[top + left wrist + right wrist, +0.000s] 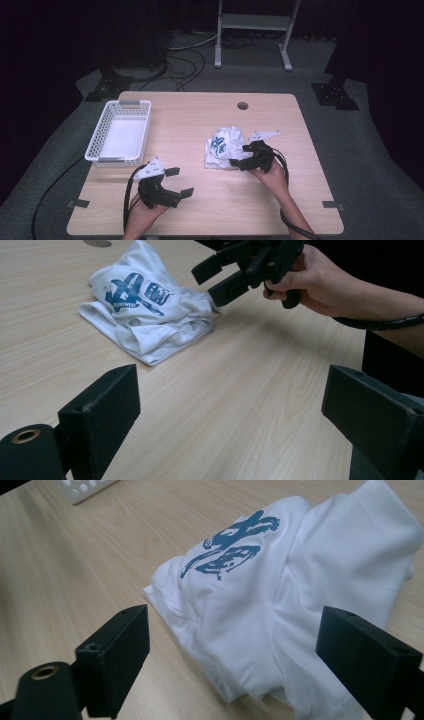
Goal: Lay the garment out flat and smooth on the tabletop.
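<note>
My right gripper (239, 156) hangs with jaws spread at the edge of the crumpled white T-shirt (226, 146) lying mid-table; my left gripper (181, 182) is spread too, well apart, near the white basket (102, 131).

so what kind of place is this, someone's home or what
Probably a lab or recording studio rather than a home. A lone wooden table stands on grey carpet against black curtains, cables trail over the floor by a metal stand, and the table carries just a white basket and a crumpled white T-shirt.
</note>
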`<action>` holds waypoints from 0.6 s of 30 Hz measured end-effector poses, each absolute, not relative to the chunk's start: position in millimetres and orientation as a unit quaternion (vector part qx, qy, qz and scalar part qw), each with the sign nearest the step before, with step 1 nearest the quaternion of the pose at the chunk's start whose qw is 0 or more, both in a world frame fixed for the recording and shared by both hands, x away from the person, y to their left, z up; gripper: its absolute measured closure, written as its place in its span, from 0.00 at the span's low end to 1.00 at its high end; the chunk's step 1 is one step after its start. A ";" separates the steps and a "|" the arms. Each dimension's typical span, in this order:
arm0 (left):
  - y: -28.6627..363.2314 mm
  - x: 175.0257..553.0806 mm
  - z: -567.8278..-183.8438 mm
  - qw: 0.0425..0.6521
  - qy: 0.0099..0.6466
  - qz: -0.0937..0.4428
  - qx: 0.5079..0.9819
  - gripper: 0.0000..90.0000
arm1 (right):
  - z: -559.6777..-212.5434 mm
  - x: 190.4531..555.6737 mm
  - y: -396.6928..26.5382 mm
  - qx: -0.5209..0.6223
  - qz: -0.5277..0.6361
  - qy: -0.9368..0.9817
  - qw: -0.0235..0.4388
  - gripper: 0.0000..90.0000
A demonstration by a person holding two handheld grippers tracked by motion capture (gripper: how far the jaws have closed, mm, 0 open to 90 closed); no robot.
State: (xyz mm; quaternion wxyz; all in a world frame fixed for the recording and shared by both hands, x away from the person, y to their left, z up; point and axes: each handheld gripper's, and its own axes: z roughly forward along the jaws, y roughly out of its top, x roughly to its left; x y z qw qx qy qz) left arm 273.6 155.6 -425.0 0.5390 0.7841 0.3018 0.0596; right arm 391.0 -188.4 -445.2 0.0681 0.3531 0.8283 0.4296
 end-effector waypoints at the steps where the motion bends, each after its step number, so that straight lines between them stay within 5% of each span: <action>1: 155.8 273.6 -425.0 0.539 0.302 0.060 0.784 0.08 | -446.0 393.9 -186.6 0.355 0.428 0.829 0.066 0.16; 18: 158.2 275.1 -426.1 0.540 0.306 0.055 0.782 0.08 | -468.8 424.2 -171.6 0.370 0.391 0.841 0.055 0.45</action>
